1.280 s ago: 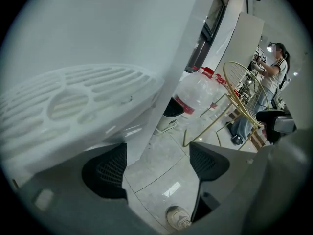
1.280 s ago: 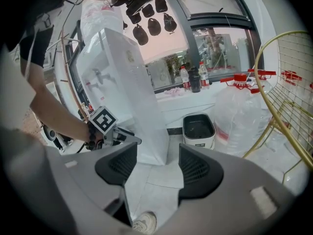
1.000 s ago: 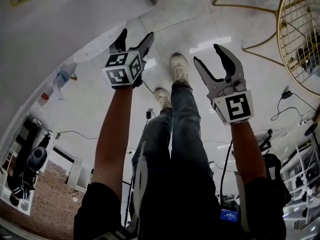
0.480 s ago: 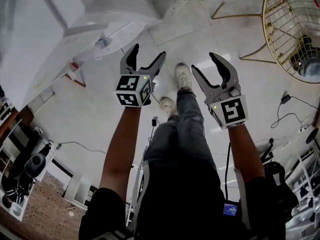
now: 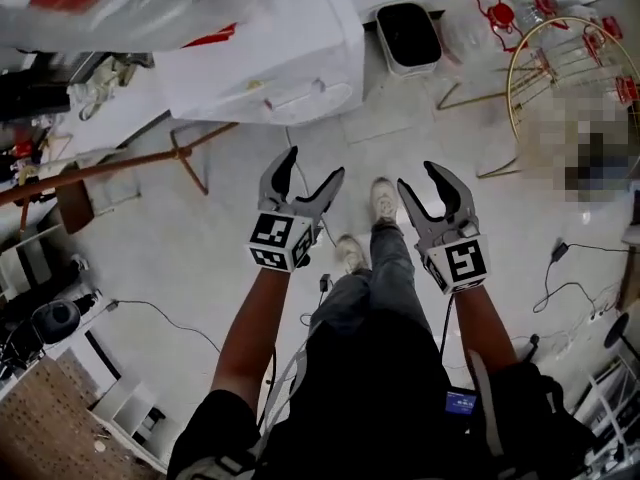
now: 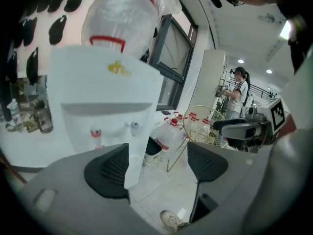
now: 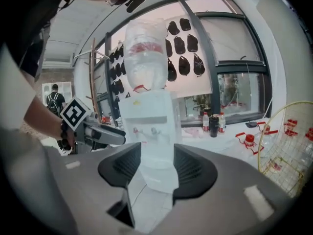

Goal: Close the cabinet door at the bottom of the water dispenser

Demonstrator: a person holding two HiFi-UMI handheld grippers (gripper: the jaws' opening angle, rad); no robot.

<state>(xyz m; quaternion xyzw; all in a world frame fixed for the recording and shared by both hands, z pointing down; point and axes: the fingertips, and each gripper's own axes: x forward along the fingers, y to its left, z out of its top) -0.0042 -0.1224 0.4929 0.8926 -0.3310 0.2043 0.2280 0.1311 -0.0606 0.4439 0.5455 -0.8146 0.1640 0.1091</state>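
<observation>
The white water dispenser (image 5: 262,68) stands at the top of the head view, an upturned bottle (image 6: 128,18) on it. Its lower cabinet front (image 7: 157,177) shows as a flat white panel between the right jaws. Both grippers hang in the air in front of it, well short of touching. My left gripper (image 5: 313,166) is open and empty, as the left gripper view (image 6: 156,163) confirms. My right gripper (image 5: 420,176) is open too but narrower, also empty (image 7: 157,168). Both pairs of jaws have just been closing a little, with nothing between them.
A black bin (image 5: 408,36) sits right of the dispenser, with red-capped water bottles (image 5: 500,8) and a gold wire basket (image 5: 570,88) beyond. Wooden stand legs (image 5: 190,158) lie at the left. Cables (image 5: 560,268) run on the floor. A person (image 6: 239,89) stands far behind.
Both grippers have risen and drawn closer together, and the view has swung up from the floor. The dispenser's body, bin and bottles have come into sight. The right jaws stand narrower.
</observation>
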